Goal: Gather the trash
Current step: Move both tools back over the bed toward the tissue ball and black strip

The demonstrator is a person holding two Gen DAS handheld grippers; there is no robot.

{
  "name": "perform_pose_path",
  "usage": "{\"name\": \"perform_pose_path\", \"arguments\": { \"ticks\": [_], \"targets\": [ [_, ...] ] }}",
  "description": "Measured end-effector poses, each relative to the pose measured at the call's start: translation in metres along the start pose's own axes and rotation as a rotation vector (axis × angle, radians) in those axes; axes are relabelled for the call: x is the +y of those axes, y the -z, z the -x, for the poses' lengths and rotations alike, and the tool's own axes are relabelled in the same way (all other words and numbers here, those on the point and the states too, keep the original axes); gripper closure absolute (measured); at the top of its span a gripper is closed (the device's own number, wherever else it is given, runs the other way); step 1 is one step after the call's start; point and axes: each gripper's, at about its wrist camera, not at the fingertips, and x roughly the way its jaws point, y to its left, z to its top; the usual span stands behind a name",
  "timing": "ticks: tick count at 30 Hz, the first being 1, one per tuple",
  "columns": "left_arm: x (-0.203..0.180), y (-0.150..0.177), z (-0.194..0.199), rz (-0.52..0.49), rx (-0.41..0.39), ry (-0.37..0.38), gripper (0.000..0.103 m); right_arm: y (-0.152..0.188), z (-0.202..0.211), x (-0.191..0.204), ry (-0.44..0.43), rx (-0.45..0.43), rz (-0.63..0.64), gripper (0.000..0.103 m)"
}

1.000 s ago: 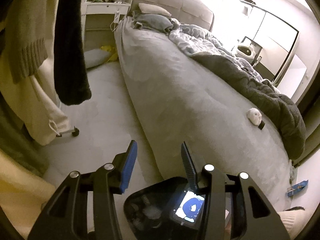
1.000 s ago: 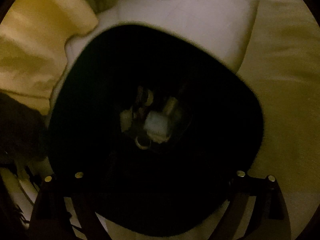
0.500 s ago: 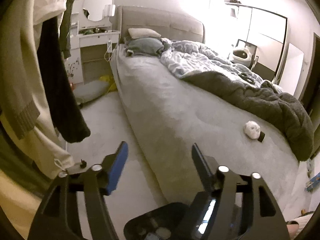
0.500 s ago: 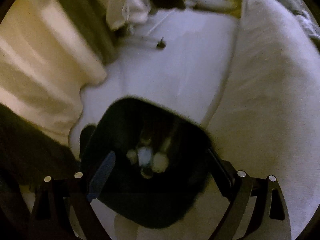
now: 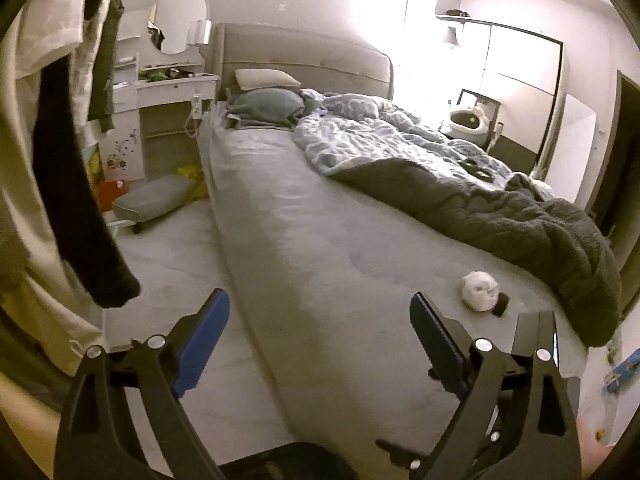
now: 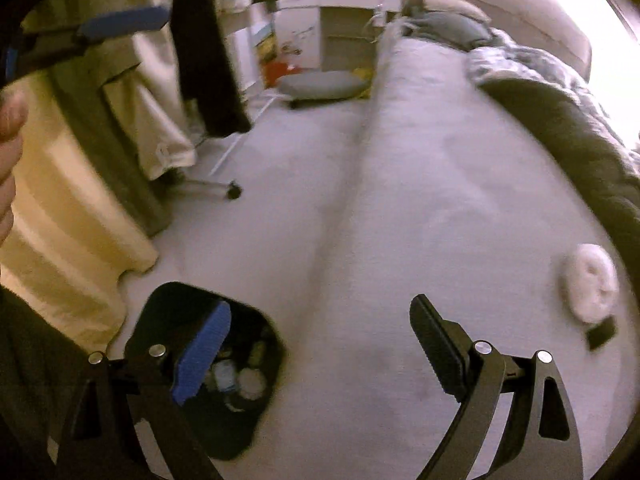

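Observation:
A crumpled white tissue (image 5: 479, 291) lies on the grey bed (image 5: 340, 232) near its foot, with a small black object (image 5: 501, 305) beside it. Both show in the right wrist view, the tissue (image 6: 591, 285) and the black object (image 6: 601, 333). A black trash bin (image 6: 168, 320) with several pieces of trash inside stands on the floor by the bed; its rim (image 5: 280, 460) shows at the bottom of the left wrist view. My left gripper (image 5: 319, 334) is open and empty above the bed edge. My right gripper (image 6: 320, 344) is open and empty, between bin and tissue.
Clothes hang on a wheeled rack (image 5: 60, 168) at the left. A grey cushion (image 5: 154, 198) lies on the floor by a white dresser (image 5: 168, 92). A dark duvet (image 5: 500, 216) covers the bed's right side. A blue item (image 5: 620, 372) lies on the floor at far right.
Both grippers have lifted up and away from the bin, tilting toward the bed. The right gripper, earlier right over the bin's mouth, now shows the bed and tissue. Both jaws stand wider.

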Motion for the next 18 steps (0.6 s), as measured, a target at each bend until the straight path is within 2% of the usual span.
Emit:
{"name": "perform_pose_path", "arguments": {
  "ticks": [8,18],
  "targets": [
    [-0.033,-0.006,-0.019,-0.029,-0.001,0.035,0.008,0.005,0.032,-0.062,0.079,-0.103,-0.086,0.011],
    [-0.062,-0.006,-0.055,0.02,0.056,0.094,0.008,0.025,0.057,-0.135,0.176,-0.129,-0.169,0.011]
  ]
}}
